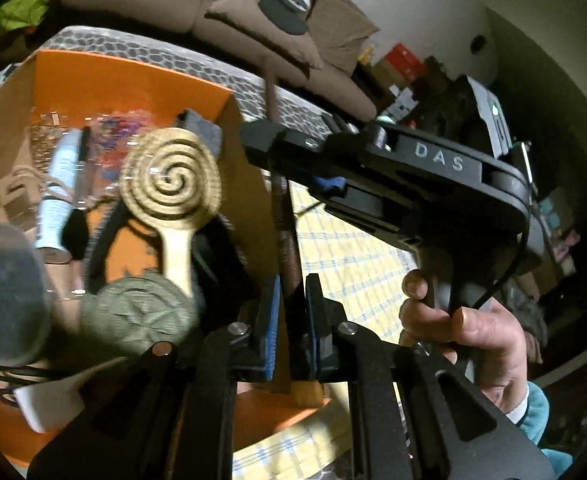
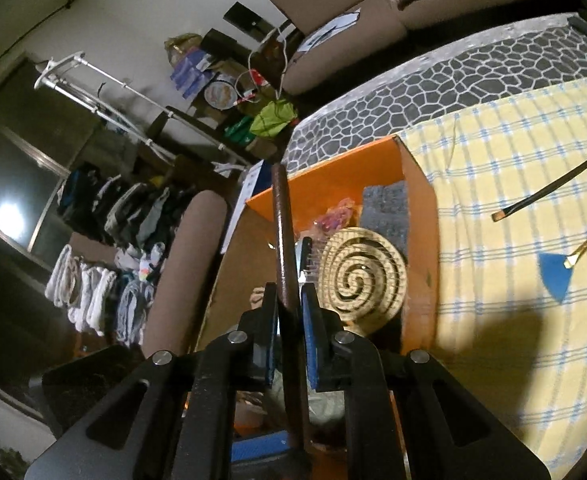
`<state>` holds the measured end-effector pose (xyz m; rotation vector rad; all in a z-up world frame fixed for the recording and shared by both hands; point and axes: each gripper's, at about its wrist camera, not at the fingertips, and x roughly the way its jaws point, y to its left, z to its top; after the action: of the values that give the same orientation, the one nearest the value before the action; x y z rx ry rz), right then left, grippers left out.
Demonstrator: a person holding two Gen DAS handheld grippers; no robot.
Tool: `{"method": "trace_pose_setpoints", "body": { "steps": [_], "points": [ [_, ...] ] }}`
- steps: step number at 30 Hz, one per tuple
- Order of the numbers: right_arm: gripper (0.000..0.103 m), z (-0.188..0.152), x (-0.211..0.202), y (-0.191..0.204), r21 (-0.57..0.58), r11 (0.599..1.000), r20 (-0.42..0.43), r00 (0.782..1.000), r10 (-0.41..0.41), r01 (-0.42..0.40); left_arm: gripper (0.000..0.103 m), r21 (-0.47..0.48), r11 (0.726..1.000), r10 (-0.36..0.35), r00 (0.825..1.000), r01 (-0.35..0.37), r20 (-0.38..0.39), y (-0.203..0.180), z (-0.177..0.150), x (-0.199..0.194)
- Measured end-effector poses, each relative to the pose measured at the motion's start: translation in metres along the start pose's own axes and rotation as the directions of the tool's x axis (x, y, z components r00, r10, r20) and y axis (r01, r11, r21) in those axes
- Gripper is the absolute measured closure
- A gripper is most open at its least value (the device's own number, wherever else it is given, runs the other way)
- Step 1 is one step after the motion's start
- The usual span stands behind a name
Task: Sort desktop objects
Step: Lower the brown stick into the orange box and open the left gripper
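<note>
We see a thin dark-brown stick (image 2: 283,236) – upright, clamped between blue pads – over an open orange box (image 2: 333,170). Inside lie a wooden spiral-headed brush (image 2: 363,278) and grey felt (image 2: 385,210).

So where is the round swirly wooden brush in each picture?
Left wrist view: the swirly wooden brush sits left of centre, inside the orange box, handle pointing down the picture.
Right wrist view: the brush sits just right of centre, in the same box, right of the gripper's fingers.
Shared landmark: the grey felt pad just beyond the brush's round head in both views.
</note>
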<state>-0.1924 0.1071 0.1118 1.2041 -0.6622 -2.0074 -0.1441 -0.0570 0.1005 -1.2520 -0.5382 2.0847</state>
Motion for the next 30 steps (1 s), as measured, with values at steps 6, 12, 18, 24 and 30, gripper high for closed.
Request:
{"method": "trace_pose_setpoints", "body": {
  "steps": [6, 12, 18, 24, 30],
  "points": [
    [0.092, -0.005, 0.029, 0.004, -0.001, 1.000, -0.045, 0.999, -0.006, 0.006, 0.092, -0.079, 0.996, 0.041, 0.999, -0.041, 0.005, 0.034, -0.004, -0.009],
    [0.086, -0.014, 0.056, 0.008, -0.022, 0.998, -0.098, 0.993, -0.063, 0.061, 0.092, -0.114, 0.988, 0.104, 0.995, -0.102, 0.010, 0.049, -0.002, -0.006],
    [0.071, -0.013, 0.051, 0.010, -0.047, 0.996, -0.083, 0.993, -0.085, 0.081, 0.092, -0.150, 0.982, 0.122, 0.992, -0.116, 0.027, 0.063, 0.000, -0.009],
    [0.060, -0.009, 0.034, 0.012, -0.076, 0.989, -0.048, 0.990, -0.131, 0.128, 0.079, -0.159, 0.978, 0.147, 0.986, -0.133, 0.079, 0.063, 0.001, -0.029],
    [0.050, -0.003, 0.005, 0.008, -0.089, 0.980, 0.009, 0.984, -0.180, 0.180, 0.055, -0.135, 0.979, 0.170, 0.979, -0.154, 0.112, 0.058, 0.003, -0.035]
  ]
}}
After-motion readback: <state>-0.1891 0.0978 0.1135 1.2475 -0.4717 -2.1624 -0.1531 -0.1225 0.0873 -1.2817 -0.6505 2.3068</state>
